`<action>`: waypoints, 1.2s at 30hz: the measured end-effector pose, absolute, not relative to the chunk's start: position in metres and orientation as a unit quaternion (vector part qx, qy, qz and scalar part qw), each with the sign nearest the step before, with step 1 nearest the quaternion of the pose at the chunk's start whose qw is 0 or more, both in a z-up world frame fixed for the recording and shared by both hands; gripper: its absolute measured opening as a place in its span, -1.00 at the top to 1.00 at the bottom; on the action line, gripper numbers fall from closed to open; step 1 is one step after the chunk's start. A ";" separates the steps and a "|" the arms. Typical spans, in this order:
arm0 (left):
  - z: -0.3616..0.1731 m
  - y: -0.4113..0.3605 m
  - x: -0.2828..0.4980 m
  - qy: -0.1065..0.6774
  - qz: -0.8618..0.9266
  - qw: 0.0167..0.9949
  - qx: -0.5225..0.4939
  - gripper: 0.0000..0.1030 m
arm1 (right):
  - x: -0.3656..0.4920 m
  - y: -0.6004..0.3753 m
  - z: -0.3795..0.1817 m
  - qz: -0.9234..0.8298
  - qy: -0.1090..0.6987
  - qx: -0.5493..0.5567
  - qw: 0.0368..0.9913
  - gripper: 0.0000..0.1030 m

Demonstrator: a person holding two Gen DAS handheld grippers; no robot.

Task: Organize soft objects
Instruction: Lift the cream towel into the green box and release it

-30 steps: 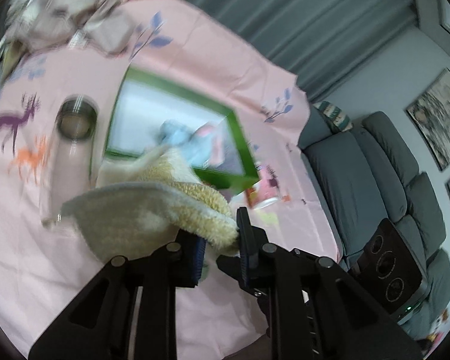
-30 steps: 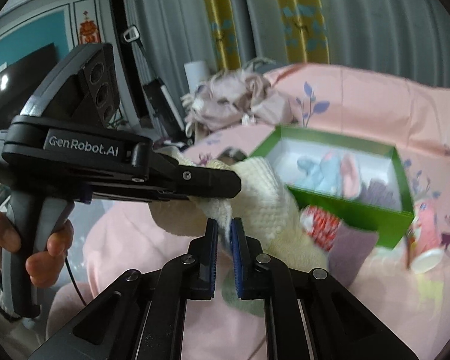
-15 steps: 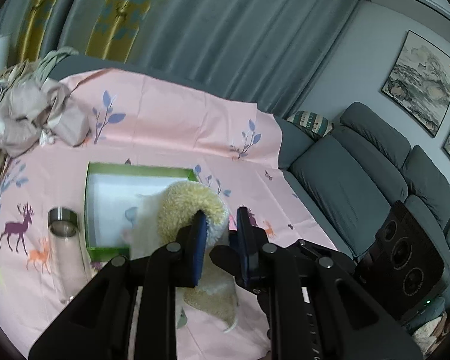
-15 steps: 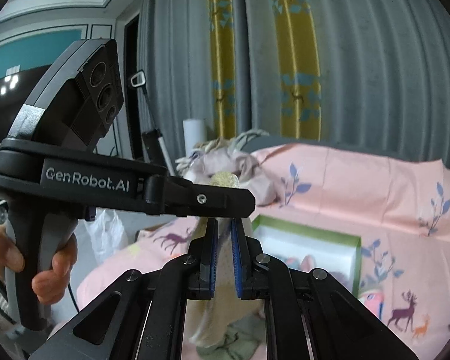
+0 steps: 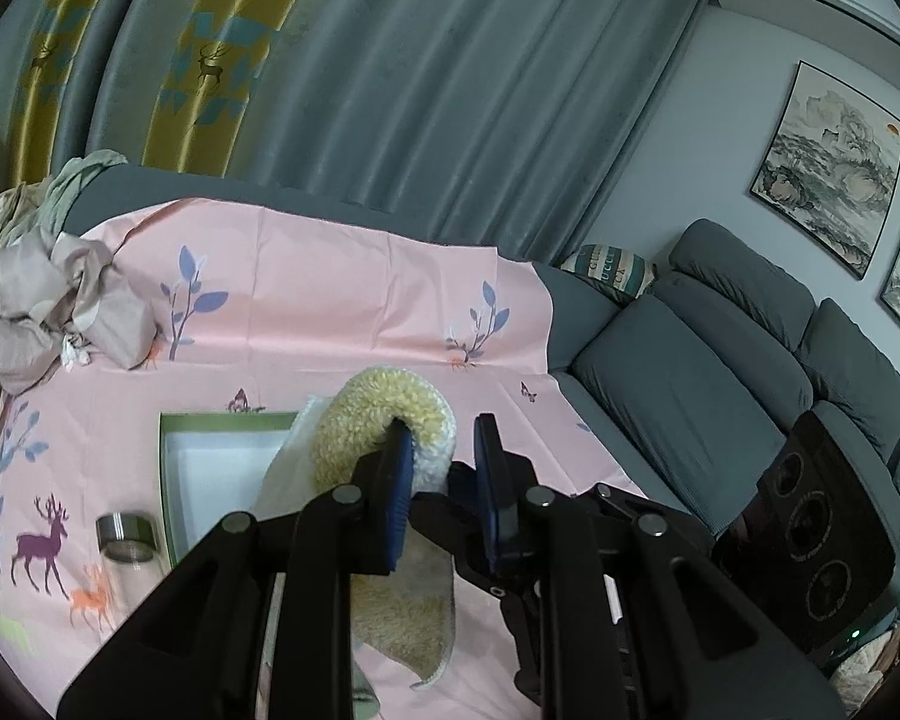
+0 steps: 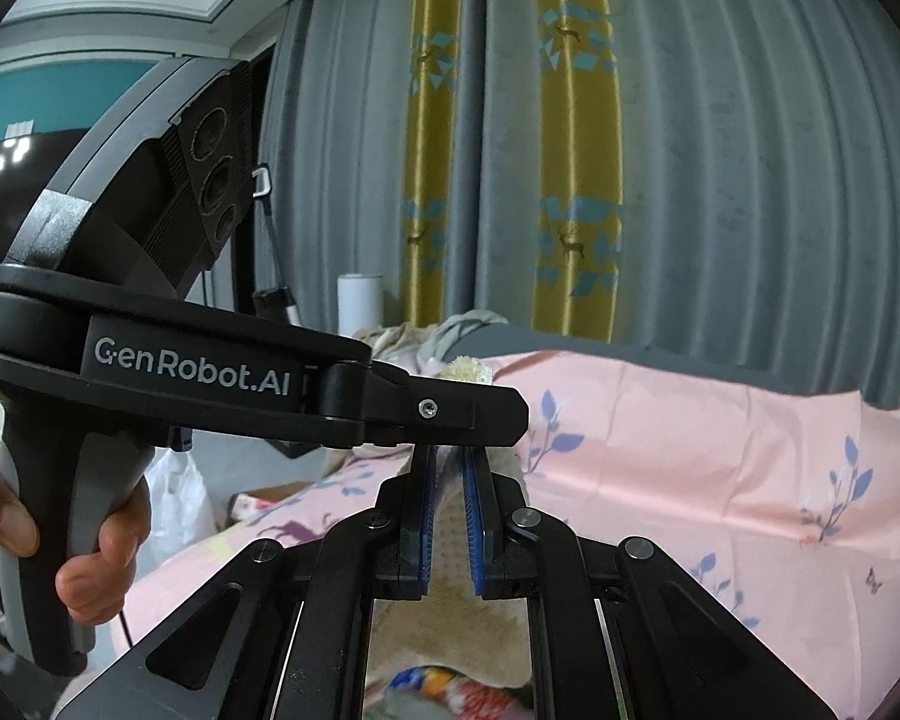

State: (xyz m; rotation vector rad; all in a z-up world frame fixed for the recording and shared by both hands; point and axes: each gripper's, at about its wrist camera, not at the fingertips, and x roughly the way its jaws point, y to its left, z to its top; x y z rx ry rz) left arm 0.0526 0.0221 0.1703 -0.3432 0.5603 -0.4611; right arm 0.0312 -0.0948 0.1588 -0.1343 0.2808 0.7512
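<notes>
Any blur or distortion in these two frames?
Left wrist: strong fisheye bend in the curtains, dark corners, bottle slightly smeared, towel sharp. Right wrist: same barrel warp, left gripper body crisp, packet at the bottom edge soft.
</notes>
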 end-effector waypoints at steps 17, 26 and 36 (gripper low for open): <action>0.135 0.031 0.132 0.310 -0.205 0.912 -0.173 0.67 | 0.103 -0.078 0.129 0.351 0.166 -0.070 0.919 0.80; 0.084 0.036 0.167 0.365 -0.187 0.893 -0.184 0.68 | 0.139 -0.074 0.079 0.347 0.234 -0.065 0.906 0.80; 0.025 0.040 0.185 0.426 -0.157 0.868 -0.200 0.68 | 0.160 -0.076 0.023 0.324 0.311 -0.062 0.891 0.80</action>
